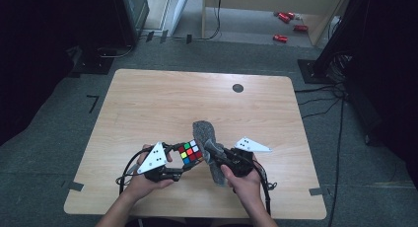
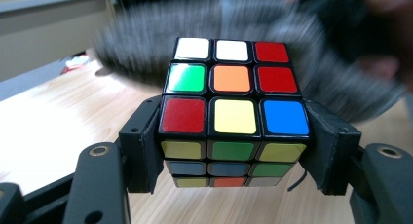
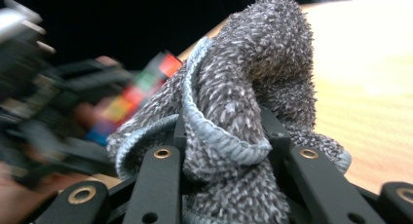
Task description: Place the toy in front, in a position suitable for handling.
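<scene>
A scrambled colour cube point(image 1: 190, 152) point(image 2: 234, 109) is clamped between the black jaws of my left gripper point(image 1: 186, 160) point(image 2: 234, 151), held above the wooden table point(image 1: 148, 103). Its top face shows white, red, green, orange, yellow and blue squares. My right gripper point(image 1: 213, 150) point(image 3: 226, 151) is shut on a bunched grey fluffy cloth point(image 1: 207, 138) point(image 3: 243, 102) with a pale blue hem. The cloth rests against the cube's far side; in the left gripper view the cloth point(image 2: 311, 63) is a blur behind the cube. In the right gripper view the cube point(image 3: 131, 95) is blurred at the left.
A small dark round disc point(image 1: 238, 88) lies at the table's far right. Red objects point(image 1: 286, 19) lie on the floor beyond the table. Cables point(image 1: 340, 128) trail along the floor at the right. The table's far half is bare wood.
</scene>
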The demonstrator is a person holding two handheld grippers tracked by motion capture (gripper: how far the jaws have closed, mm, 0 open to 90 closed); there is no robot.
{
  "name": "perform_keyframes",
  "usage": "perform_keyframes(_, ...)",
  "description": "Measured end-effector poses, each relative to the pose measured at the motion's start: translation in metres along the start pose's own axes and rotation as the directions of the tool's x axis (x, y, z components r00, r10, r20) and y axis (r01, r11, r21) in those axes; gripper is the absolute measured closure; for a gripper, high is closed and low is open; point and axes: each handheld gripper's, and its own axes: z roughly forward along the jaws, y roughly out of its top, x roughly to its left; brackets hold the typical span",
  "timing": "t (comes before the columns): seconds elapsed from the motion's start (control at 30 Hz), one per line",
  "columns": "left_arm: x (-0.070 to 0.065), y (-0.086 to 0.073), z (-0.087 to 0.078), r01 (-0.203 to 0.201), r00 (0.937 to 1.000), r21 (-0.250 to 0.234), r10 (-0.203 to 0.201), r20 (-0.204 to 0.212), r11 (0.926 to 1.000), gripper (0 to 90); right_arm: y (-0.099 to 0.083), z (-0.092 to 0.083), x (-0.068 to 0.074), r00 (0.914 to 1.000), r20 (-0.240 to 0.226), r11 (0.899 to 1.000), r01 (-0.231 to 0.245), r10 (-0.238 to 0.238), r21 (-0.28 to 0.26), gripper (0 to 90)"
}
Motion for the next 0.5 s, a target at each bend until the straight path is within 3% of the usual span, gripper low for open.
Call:
perform_keyframes(0.13, -0.003, 0.001, 0.001, -0.002, 1.0, -0.012, 0.003, 0.006, 0.9999, 34.9, 0.006, -0.004, 0.009, 0.9993, -0.004, 0.999, 0.036, -0.036, -0.032, 69.2)
perform_keyframes(0.27, 0.001, 0.003, -0.004, 0.044, 0.9985, -0.05, -0.042, 0.036, 0.9978, 34.9, -0.003, 0.002, -0.002, 0.9996, 0.027, 1.0, -0.005, 0.005, 0.013, 69.2)
perform_keyframes(0.33, 0.004, 0.002, -0.006, 0.069, 0.9967, -0.061, -0.066, 0.049, 0.9958, 34.8, -0.005, 0.005, -0.004, 0.9997, 0.02, 0.999, -0.015, 0.015, 0.028, 69.2)
perform_keyframes(0.4, 0.005, 0.001, -0.005, 0.07, 0.9969, -0.057, -0.067, 0.04, 0.9959, 34.8, -0.003, 0.004, 0.0, 0.9996, 0.024, 1.0, 0.015, -0.015, 0.023, 69.2)
perform_keyframes(0.5, 0.005, 0.001, -0.004, 0.069, 0.997, -0.053, -0.067, 0.038, 0.9962, 34.9, 0.003, -0.002, 0.006, 0.9994, -0.009, 0.999, 0.032, -0.032, -0.018, 69.1)
